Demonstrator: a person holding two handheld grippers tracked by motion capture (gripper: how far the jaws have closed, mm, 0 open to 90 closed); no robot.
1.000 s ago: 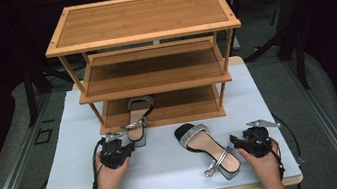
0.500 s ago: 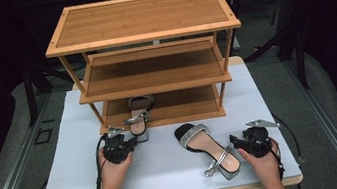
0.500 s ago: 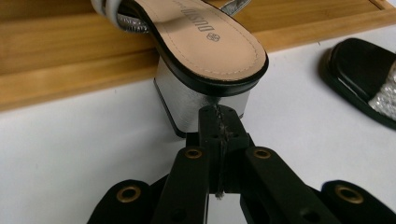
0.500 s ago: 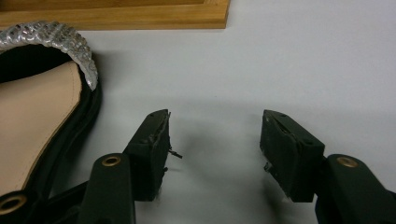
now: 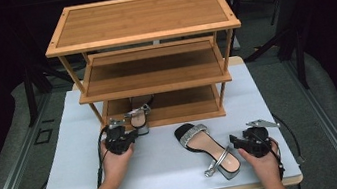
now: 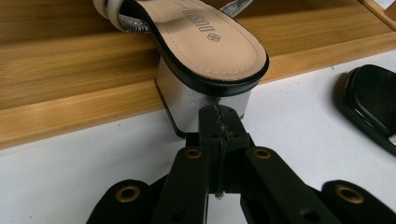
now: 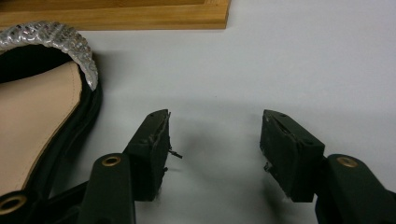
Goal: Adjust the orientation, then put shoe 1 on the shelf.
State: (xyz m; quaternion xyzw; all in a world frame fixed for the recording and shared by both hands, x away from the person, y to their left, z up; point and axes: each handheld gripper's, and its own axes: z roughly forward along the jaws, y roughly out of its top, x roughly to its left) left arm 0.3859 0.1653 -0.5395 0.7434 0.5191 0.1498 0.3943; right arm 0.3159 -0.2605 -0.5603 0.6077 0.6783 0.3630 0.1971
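Nudging the first sandal onto the bottom shelf, we keep the closed, empty left tool low behind its heel; the right tool waits wide open.

The rack is warm honey-brown wood with a fine straight grain, standing on a pale bluish-white table cover. Each sandal, the one on the bottom shelf and the one on the cover, has a beige insole edged in black, a shiny silver block heel and a silver strap, textured like scales on the second. Both grippers are black, with small brass-coloured rivets.
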